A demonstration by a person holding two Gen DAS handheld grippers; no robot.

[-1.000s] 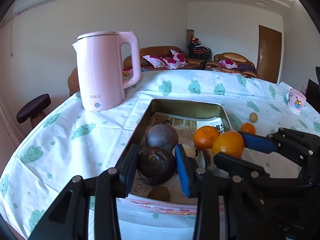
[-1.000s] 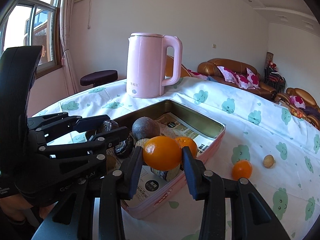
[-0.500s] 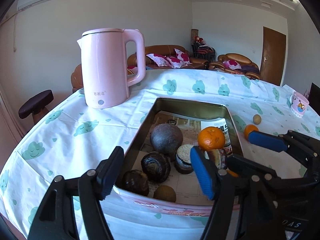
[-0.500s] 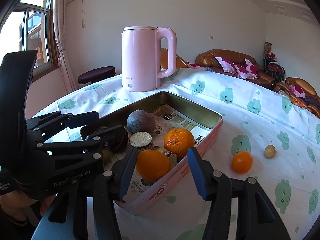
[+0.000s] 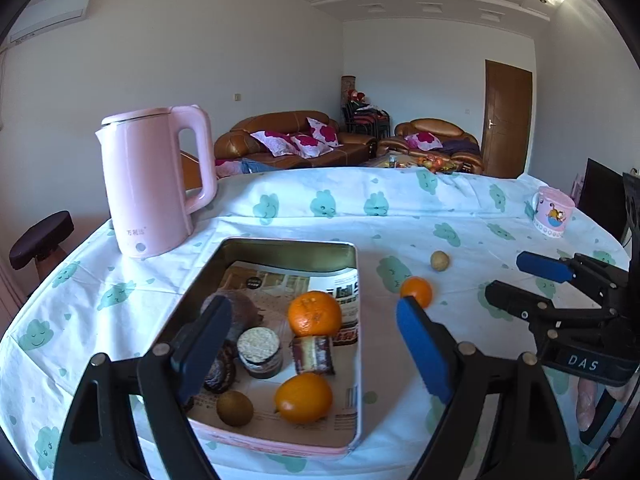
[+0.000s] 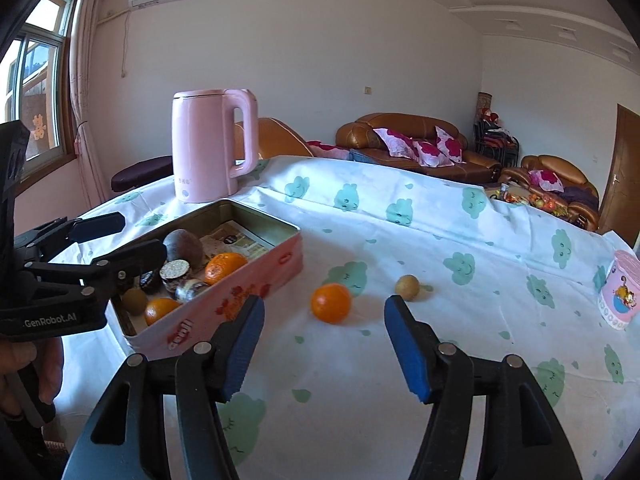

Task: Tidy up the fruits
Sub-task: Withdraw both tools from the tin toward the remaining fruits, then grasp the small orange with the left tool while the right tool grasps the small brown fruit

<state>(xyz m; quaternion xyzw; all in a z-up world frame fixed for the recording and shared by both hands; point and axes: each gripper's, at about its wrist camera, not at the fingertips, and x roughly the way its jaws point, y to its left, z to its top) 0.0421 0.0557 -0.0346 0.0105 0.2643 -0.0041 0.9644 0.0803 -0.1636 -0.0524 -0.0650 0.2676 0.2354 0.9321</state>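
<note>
**Tongs empty, two pieces of fruit still outside the tin**

Tongs come first, at the bottom of each view. The left tongs [image 5: 312, 344] have just been opening and stand spread above the near end of the tin [image 5: 356, 280], nothing between the pads. The right tongs [image 6: 324, 344] have likewise just been opening and hang spread over bare cloth, also empty. A hand [image 6: 24, 372] shows at the lower left of the right wrist view.

Inside the tin, lower centre of the left view, lie an orange [image 5: 304, 398], a small brown fruit [image 5: 235, 408], dark round fruits and a second orange [image 5: 315, 314]. Just beyond the right tongs, on the tabletop [image 6: 400, 360] to the right of the tin, sits a loose orange [image 6: 331, 303]; near it, a little further back, a small tan fruit [image 6: 407, 287].

The step in hand looks like fetching the loose orange. It would go best by keeping the right tongs wide, bringing the pads down on either side of the widest part, and closing gently; round fruit may roll on cloth if nudged off-centre.

The cloth is white with green cloud faces, slightly creased. Further back stand a pink kettle [image 6: 212, 148] at upper left and a pink cup [image 6: 618, 294] at the right edge. Beyond are brown sofas [image 6: 416, 142] with patterned cushions, a window at far left, a wooden door at far right.
</note>
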